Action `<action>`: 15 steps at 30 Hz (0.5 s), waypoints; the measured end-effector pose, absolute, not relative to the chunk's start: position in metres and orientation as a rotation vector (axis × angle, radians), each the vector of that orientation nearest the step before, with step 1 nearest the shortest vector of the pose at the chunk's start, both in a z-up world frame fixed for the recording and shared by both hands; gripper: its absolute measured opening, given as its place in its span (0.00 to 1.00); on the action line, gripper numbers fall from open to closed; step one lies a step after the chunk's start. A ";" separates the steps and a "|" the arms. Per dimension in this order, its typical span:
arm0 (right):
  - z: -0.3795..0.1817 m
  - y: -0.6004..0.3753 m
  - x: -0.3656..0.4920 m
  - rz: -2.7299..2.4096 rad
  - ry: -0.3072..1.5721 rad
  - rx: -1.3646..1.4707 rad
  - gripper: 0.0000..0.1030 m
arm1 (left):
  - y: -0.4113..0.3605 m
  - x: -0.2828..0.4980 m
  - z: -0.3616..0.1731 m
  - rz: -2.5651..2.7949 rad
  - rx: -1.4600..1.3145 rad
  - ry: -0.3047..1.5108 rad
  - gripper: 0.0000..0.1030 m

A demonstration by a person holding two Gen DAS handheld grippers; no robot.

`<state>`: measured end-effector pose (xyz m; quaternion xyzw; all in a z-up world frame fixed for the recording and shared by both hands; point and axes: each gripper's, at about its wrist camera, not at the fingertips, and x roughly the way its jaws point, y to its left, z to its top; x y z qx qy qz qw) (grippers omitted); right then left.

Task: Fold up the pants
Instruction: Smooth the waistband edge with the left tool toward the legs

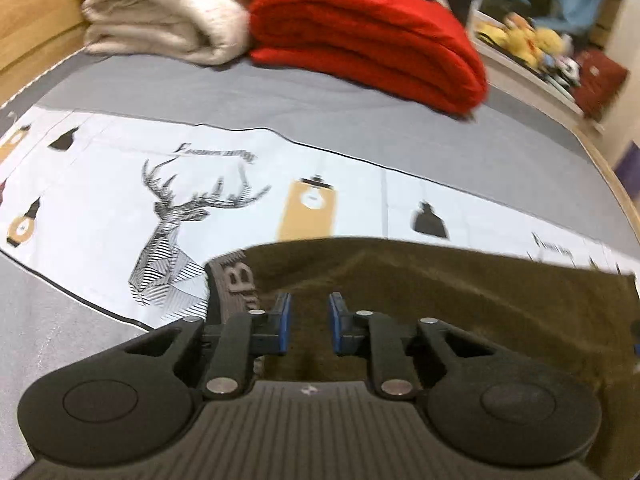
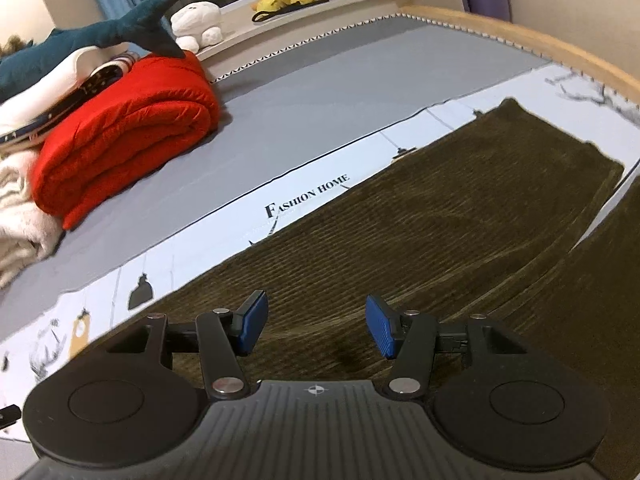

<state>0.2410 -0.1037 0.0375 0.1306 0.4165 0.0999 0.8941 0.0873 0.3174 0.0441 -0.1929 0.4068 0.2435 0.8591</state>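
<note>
Dark olive-brown corduroy pants (image 2: pixel 440 216) lie spread flat on the bed, their legs running toward the far right. In the left wrist view the waist end of the pants (image 1: pixel 460 300) shows a patch with a letter (image 1: pixel 238 280) at its left corner. My left gripper (image 1: pixel 309 320) sits on this waist end. Its blue pads stand close together with a fold of the brown cloth pinched and tented up between them. My right gripper (image 2: pixel 316 320) hovers low over the middle of the pants, jaws apart, with nothing between the pads.
The bed has a grey sheet (image 1: pixel 280 92) with a white printed band. A folded red blanket (image 1: pixel 368 36) and a cream blanket (image 1: pixel 160 8) are stacked at the head. A shark plush (image 2: pixel 100 36) lies on them. The wooden bed edge (image 2: pixel 540 40) curves along the right.
</note>
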 end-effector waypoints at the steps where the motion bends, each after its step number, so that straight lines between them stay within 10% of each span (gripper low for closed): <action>1: 0.037 -0.102 0.242 0.219 0.871 0.276 0.55 | 0.324 0.090 0.042 0.518 -0.426 0.850 0.19; 11: 0.027 -0.087 0.254 0.255 0.927 0.303 0.55 | 0.357 0.126 0.015 0.559 -0.471 0.832 0.22; 15: 0.022 -0.086 0.257 0.259 0.951 0.308 0.55 | 0.370 0.139 0.000 0.591 -0.486 0.848 0.38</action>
